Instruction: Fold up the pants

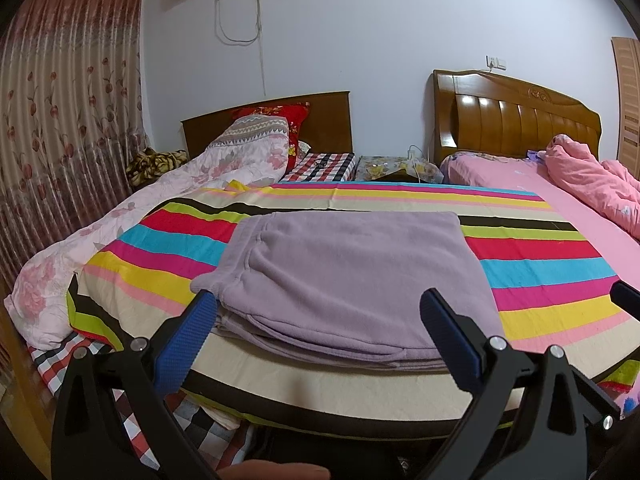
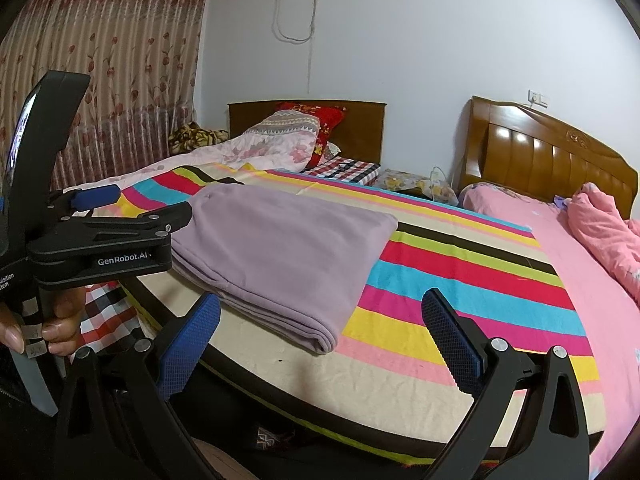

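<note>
The lilac pants (image 1: 348, 276) lie folded into a flat stack on the striped sheet (image 1: 540, 264) near the bed's front edge; they also show in the right wrist view (image 2: 276, 256). My left gripper (image 1: 320, 312) is open and empty, its blue fingertips either side of the stack's near edge, just short of it. It also shows in the right wrist view (image 2: 140, 204), at the pants' left end. My right gripper (image 2: 320, 320) is open and empty, just in front of the stack's right corner, over the sheet.
A floral quilt (image 1: 120, 228) lies along the left of the bed. A pink bed with a bundled pink blanket (image 1: 592, 184) stands on the right. Two wooden headboards (image 1: 516, 116) and a small bedside stand are at the back wall. A curtain (image 1: 60, 120) hangs on the left.
</note>
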`<state>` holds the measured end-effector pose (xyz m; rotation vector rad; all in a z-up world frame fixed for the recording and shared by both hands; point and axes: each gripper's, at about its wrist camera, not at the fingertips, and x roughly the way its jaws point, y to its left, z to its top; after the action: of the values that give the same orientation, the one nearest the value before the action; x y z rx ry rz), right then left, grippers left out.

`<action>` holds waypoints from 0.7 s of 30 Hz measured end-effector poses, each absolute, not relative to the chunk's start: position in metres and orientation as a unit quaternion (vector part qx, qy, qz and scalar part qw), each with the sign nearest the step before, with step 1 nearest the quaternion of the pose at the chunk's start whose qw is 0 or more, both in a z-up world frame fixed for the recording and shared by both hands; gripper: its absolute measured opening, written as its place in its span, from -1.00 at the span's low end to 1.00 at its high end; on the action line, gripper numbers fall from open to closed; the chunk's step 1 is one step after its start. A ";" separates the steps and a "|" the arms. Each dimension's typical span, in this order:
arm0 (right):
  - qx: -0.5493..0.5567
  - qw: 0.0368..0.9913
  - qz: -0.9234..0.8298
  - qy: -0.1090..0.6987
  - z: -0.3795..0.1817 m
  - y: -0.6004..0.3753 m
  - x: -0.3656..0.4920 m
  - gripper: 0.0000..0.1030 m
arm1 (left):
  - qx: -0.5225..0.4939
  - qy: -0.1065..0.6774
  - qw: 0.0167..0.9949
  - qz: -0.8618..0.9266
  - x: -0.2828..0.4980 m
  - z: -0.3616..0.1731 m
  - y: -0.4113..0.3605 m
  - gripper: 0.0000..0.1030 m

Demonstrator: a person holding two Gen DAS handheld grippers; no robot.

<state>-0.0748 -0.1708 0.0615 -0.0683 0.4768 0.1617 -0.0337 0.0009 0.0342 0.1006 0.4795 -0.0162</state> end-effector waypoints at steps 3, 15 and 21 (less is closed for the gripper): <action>-0.032 0.968 0.078 0.236 0.062 -0.169 -0.076 0.89 | 0.050 0.237 0.970 -0.008 -0.035 0.034 0.002 0.97; -0.026 0.968 0.073 0.237 0.063 -0.165 -0.080 0.89 | 0.052 0.239 0.970 -0.009 -0.037 0.033 0.004 0.97; -0.024 0.968 0.073 0.239 0.064 -0.164 -0.080 0.89 | 0.052 0.241 0.969 -0.013 -0.035 0.032 0.006 0.97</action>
<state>-0.0804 -0.1640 0.0639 -0.0490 0.4825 0.1483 -0.0346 0.0059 0.0315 0.1052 0.4872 -0.0263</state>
